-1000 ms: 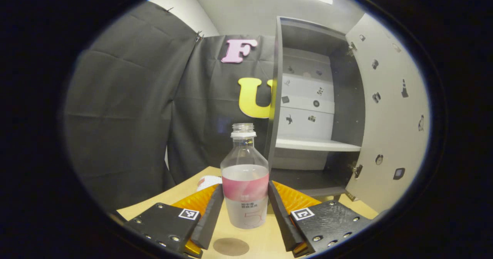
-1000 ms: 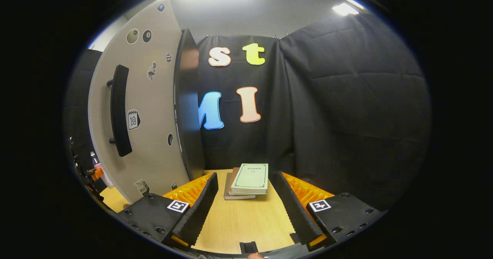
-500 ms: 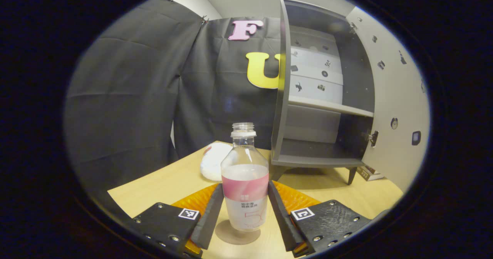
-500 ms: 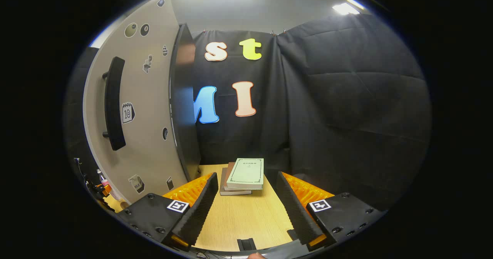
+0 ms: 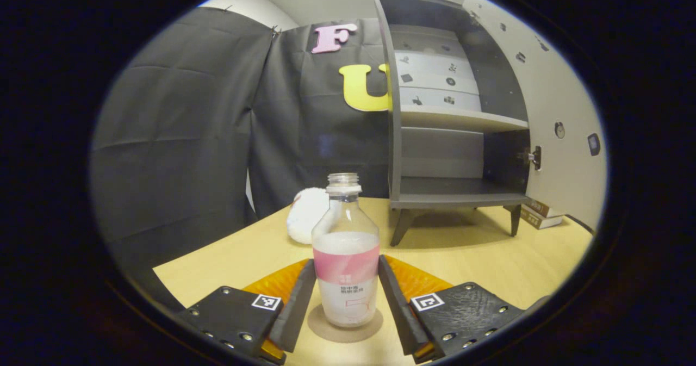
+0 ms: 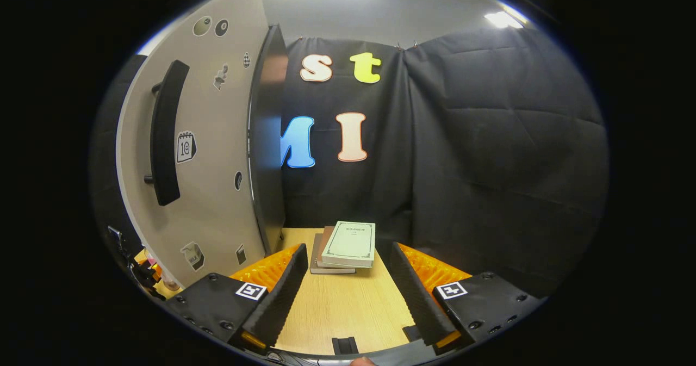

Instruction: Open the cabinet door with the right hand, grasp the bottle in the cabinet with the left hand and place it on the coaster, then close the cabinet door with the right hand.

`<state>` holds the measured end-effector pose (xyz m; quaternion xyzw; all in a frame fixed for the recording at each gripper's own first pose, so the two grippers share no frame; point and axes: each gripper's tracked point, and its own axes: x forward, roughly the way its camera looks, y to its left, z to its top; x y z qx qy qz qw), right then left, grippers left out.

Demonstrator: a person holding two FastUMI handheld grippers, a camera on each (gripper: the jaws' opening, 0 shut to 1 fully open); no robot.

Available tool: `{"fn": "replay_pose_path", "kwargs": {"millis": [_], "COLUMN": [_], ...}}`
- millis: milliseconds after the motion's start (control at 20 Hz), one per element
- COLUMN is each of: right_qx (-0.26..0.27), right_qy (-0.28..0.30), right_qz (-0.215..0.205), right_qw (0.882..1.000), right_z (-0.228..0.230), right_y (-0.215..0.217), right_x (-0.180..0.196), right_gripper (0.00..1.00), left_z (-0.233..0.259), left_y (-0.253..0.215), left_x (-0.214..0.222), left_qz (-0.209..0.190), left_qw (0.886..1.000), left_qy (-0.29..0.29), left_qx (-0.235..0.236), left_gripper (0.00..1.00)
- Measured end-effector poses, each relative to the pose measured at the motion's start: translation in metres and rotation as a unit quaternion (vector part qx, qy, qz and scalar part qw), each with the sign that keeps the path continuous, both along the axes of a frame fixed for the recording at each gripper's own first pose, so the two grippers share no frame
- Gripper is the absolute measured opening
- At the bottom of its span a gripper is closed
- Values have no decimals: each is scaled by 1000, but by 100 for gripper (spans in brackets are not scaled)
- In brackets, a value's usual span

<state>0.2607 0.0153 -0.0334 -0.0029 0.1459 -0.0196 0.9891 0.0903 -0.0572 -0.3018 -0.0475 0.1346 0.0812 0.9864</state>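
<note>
- The left hand-held gripper (image 5: pixel 347 295) is clamped on the bottle (image 5: pixel 346 257), one finger on each side of the label.
- The bottle stands upright on the coaster (image 5: pixel 345 325) on the desk (image 5: pixel 467 252).
- The right hand-held gripper (image 6: pixel 345 287) is spread wide, holding nothing, beside the open cabinet door (image 6: pixel 217 154).

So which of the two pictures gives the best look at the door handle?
The right gripper view: the handle faces the camera as a long dark bar on the door's outer face. The left gripper view shows the door's inner side, the one without the handle.
</note>
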Motion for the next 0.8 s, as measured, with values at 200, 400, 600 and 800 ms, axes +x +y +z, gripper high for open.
{"fn": "replay_pose_path", "kwargs": {"millis": [200, 400, 600, 800], "right_qx": [4, 23, 29, 22], "right_qy": [-2, 0, 1, -9], "right_qz": [-1, -7, -4, 1], "right_qw": [1000, 1000, 1000, 1000], "right_z": [0, -4, -6, -2], "right_y": [-5, -10, -10, -12], "right_x": [-1, 0, 1, 5], "right_gripper": [99, 96, 96, 99], "left_z": [-6, -8, 3, 29], "left_y": [0, -4, -3, -7], "left_x": [-15, -20, -23, -19], "left_qz": [21, 25, 40, 41], "left_qw": [1000, 999, 999, 998], "left_qy": [8, 18, 22, 10], "left_qx": [9, 22, 26, 37], "left_gripper": [69, 71, 72, 72]}}
